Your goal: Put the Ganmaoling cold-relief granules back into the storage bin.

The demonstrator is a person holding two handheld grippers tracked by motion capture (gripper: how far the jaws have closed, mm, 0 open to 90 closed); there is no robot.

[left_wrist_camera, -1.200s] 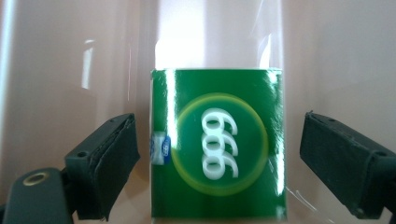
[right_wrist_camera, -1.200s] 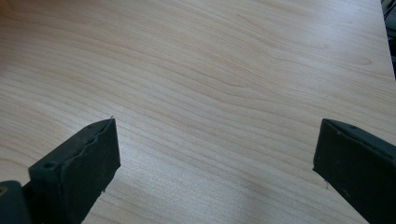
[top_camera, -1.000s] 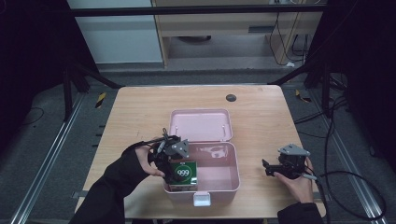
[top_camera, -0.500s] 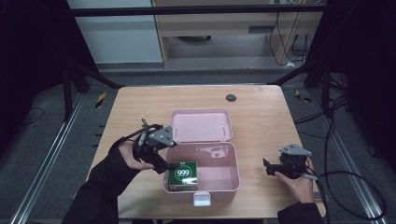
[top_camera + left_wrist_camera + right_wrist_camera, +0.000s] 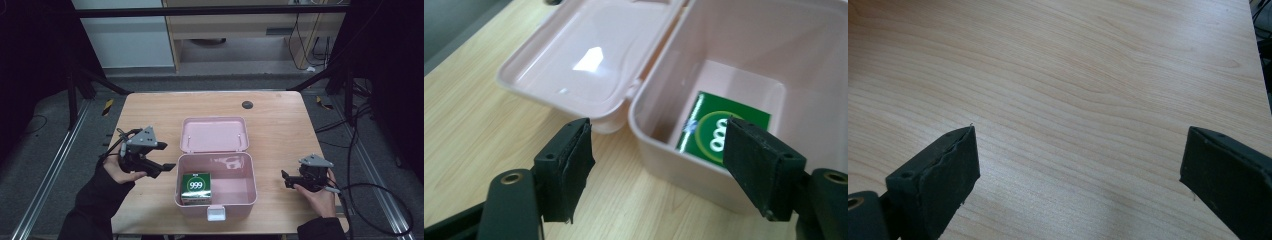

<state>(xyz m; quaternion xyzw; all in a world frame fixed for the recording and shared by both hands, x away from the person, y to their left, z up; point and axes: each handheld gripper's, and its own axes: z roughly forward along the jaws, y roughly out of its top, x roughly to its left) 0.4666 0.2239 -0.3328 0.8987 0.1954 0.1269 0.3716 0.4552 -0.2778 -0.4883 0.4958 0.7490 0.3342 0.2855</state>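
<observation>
A pink plastic box [image 5: 250, 196] stands open on the wooden table, its lid [image 5: 214, 134] lying flat behind it. A green pack marked 999 [image 5: 196, 186] lies in the box's left half; it is also in the left gripper view [image 5: 704, 120]. My left gripper [image 5: 168, 157] hovers just left of the box, pointing at it. Its jaws have just been closing, but they stand apart with nothing between them [image 5: 656, 150]. My right gripper [image 5: 286, 180] rests low over the table right of the box, open over bare wood [image 5: 1075, 165].
A small black round disc [image 5: 247, 105] sits near the table's far edge. The box has a white latch [image 5: 216, 214] at its front, close to the near table edge. Bare wood lies left and right of the box.
My left gripper has drawn back to the left and up, out of the box, leaving the green pack inside. The right gripper has stayed put.
</observation>
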